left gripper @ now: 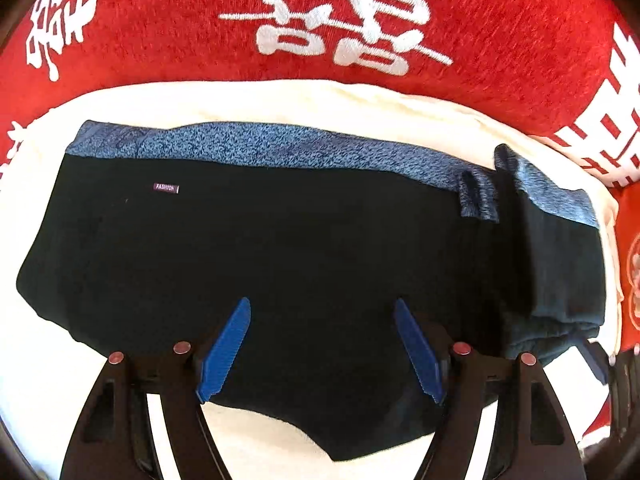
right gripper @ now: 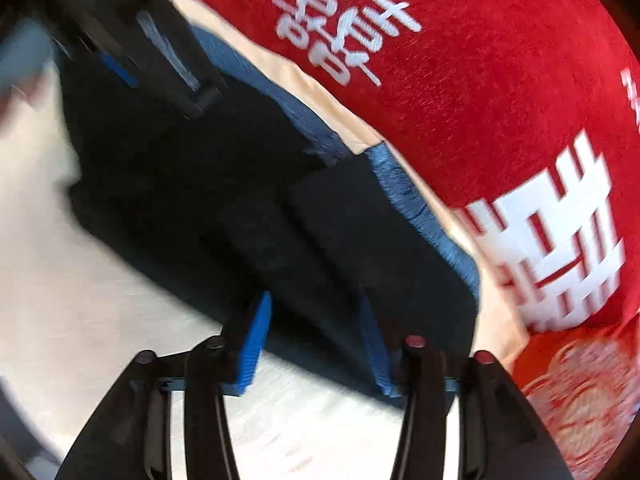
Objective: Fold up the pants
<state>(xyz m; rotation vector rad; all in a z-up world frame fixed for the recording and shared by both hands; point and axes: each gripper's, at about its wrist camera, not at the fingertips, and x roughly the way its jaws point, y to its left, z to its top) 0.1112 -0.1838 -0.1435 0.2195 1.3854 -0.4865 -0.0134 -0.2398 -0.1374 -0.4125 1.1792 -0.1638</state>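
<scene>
The black pants (left gripper: pixel 280 248) with a blue speckled waistband (left gripper: pixel 256 148) lie folded in a wide bundle on a white cloth (left gripper: pixel 248 100). A small "FASHION" label (left gripper: pixel 165 188) sits near the upper left. My left gripper (left gripper: pixel 322 308) is open, its blue fingers (left gripper: pixel 226 350) spread over the near edge of the pants, holding nothing. My right gripper (right gripper: pixel 316 300) is open over the right end of the pants (right gripper: pixel 328 216); this view is blurred. The left gripper (right gripper: pixel 132 52) also shows at the top left of the right wrist view.
A red cover (left gripper: pixel 160 32) with large white characters lies beyond and to the right of the white cloth; it also shows in the right wrist view (right gripper: pixel 460 80). White cloth (right gripper: pixel 80 300) extends in front of the pants.
</scene>
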